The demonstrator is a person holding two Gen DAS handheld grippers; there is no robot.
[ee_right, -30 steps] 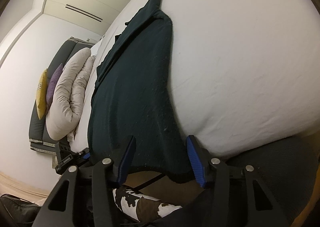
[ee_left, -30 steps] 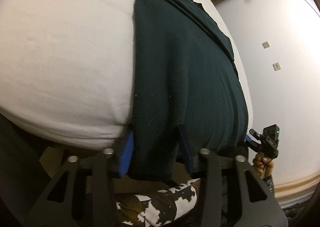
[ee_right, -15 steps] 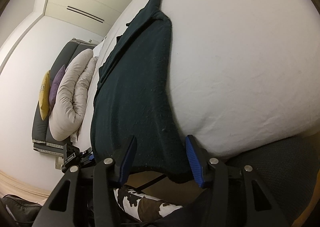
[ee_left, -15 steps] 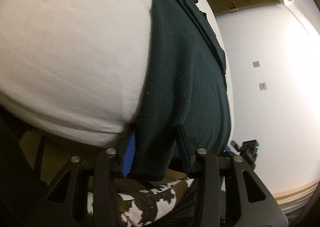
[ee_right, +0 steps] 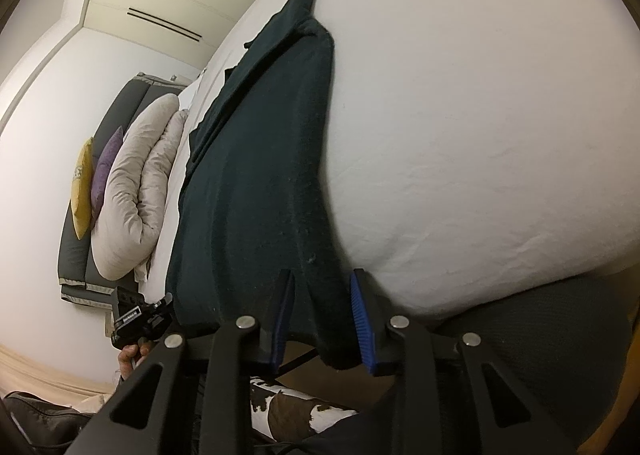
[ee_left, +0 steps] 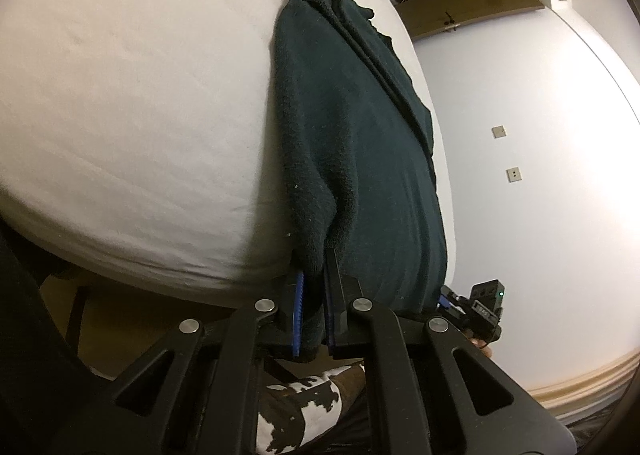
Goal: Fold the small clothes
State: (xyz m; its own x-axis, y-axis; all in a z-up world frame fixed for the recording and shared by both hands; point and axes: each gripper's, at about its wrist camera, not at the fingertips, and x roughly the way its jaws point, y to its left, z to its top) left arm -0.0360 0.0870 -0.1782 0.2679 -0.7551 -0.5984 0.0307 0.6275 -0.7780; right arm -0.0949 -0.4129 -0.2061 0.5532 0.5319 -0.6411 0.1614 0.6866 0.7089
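A dark green garment point(ee_left: 360, 143) lies lengthwise on the white bed point(ee_left: 132, 103), its near hem hanging over the bed's front edge. My left gripper point(ee_left: 314, 295) is shut on the hem's left corner, the cloth bunched between the blue pads. In the right wrist view the garment point(ee_right: 260, 175) fills the middle. My right gripper point(ee_right: 322, 315) straddles the hem's right corner with its jaws partly closed, a gap still showing between the pads and cloth. Each gripper shows at the edge of the other's view.
A folded cream duvet point(ee_right: 136, 191) and yellow and purple cushions point(ee_right: 94, 175) lie at the bed's head by a grey headboard. A dark mesh chair point(ee_right: 560, 355) sits below the bed edge on the right. A cow-print cloth point(ee_left: 304, 407) lies beneath the grippers.
My left gripper's jaws have closed onto the hem's left corner, bunching the cloth. My right gripper's jaws have narrowed around the right corner. The left view has tilted.
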